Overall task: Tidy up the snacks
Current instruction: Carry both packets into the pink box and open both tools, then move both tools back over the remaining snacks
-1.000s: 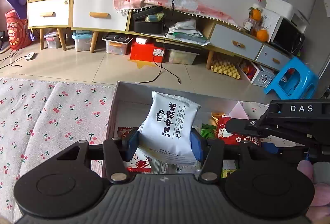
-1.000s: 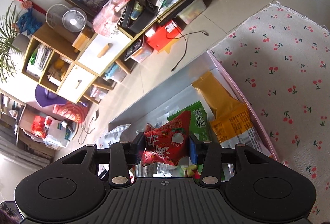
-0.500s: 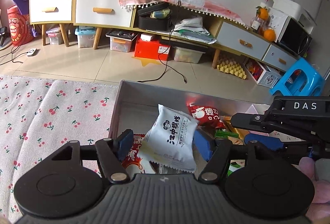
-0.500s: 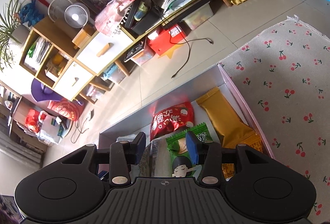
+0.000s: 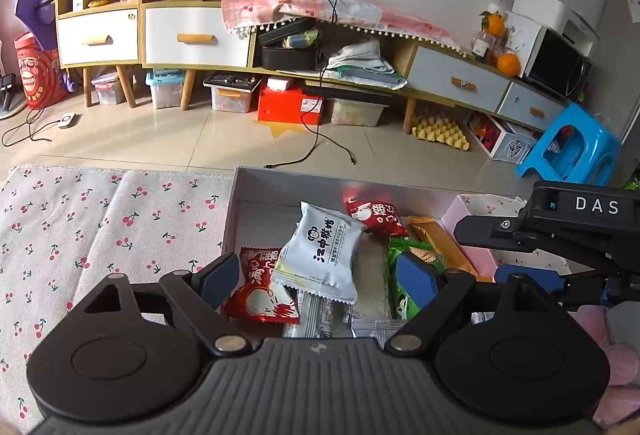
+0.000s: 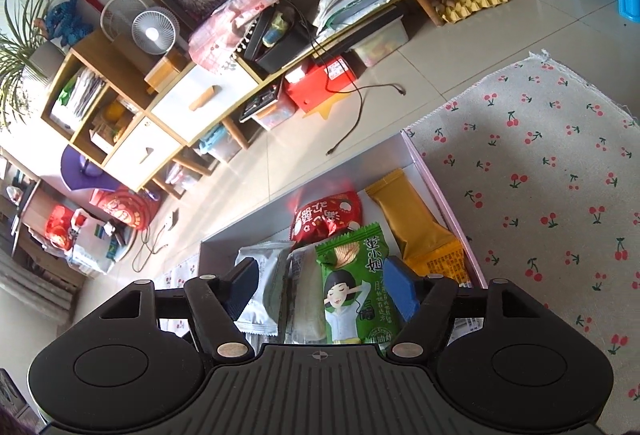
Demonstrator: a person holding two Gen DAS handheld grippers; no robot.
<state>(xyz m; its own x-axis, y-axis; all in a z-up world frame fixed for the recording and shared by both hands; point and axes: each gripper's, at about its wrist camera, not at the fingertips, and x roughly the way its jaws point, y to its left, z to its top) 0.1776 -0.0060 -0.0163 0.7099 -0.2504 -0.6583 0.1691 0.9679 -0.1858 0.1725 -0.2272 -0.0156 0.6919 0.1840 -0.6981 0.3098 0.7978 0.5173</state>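
White-wrapped, the snack packet point(image 5: 320, 250) that the left gripper point(image 5: 318, 277) was pinching a second ago is now lying loose in the box point(image 5: 280, 183), the jaws having just been opening and now standing wide around nothing. The right gripper point(image 6: 322, 285) has likewise been opening; its red packet point(image 6: 326, 215) is resting at the box's far wall. Two red packets are showing, one white, one green packet point(image 6: 354, 285), one orange packet point(image 6: 416, 223). Other pale wrappers underneath are lying partly covered and are hard to count.
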